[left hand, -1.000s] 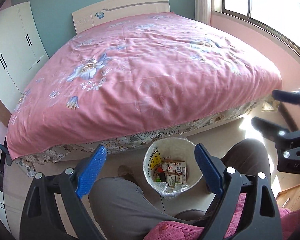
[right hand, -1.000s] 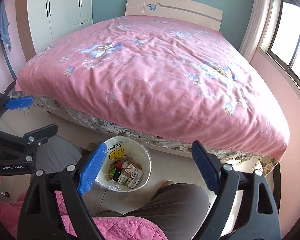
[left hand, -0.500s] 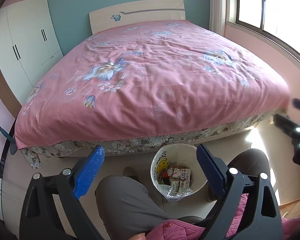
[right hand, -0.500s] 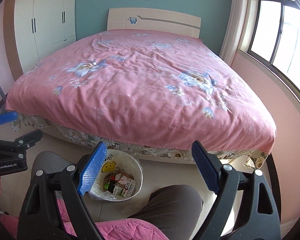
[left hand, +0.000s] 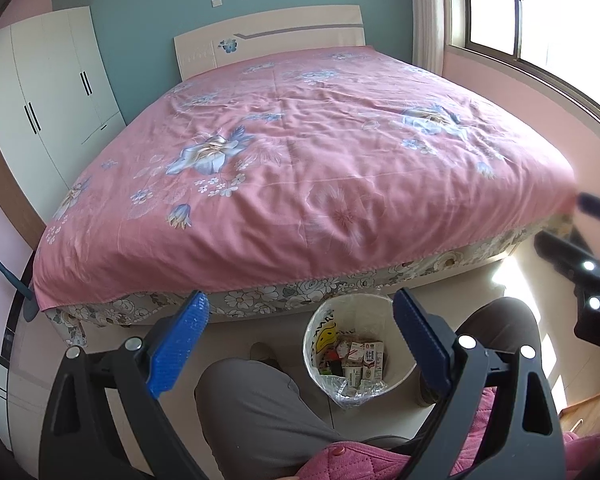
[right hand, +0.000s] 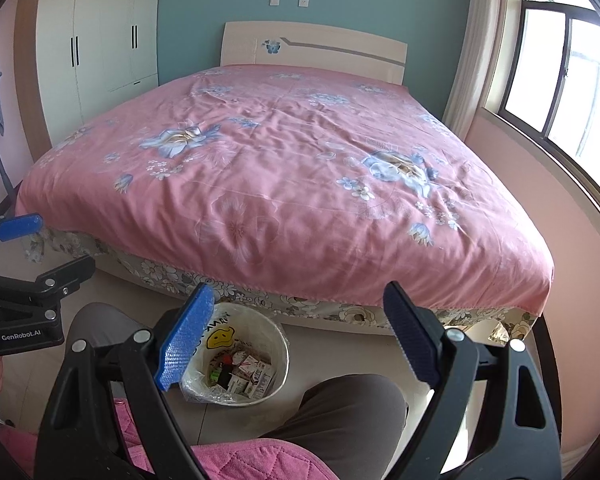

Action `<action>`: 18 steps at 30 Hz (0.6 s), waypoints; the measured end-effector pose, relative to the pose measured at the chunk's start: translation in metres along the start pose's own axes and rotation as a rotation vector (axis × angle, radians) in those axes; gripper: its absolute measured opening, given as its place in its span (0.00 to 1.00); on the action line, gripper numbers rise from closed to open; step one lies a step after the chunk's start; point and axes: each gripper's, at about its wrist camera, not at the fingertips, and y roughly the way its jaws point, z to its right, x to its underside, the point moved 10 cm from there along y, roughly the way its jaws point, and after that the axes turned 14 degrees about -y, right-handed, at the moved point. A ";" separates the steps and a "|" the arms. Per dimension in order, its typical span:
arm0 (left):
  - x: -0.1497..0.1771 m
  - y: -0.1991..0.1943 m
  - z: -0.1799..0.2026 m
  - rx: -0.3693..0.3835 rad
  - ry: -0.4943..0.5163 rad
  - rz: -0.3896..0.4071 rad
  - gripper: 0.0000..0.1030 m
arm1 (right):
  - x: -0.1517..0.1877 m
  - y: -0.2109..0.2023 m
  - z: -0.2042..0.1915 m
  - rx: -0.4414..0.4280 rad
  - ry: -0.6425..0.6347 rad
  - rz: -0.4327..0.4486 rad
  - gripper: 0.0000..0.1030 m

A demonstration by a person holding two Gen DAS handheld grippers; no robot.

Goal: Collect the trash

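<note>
Bin (left hand: 354,354) upright on floor, mouth up, holding cartons (left hand: 362,362).

White bin (left hand: 396,312) upright on floor, cartons (left hand: 364,362) inside.

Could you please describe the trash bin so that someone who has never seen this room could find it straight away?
Start at the large bed with the pink floral cover, and look down at the floor in front of its foot end. There, between the seated person's knees, stands a small round white trash bin lined with clear plastic. A yellow smiley face inside its rim and the small cartons within mark it out.
</note>
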 end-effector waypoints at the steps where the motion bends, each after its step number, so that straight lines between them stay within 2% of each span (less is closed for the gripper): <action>1: 0.000 -0.001 0.000 0.000 0.000 0.002 0.92 | 0.000 0.000 0.000 0.002 0.000 0.001 0.83; 18: -0.004 -0.004 0.002 -0.003 0.009 0.020 0.92 | 0.000 0.001 -0.004 -0.002 -0.008 0.000 0.83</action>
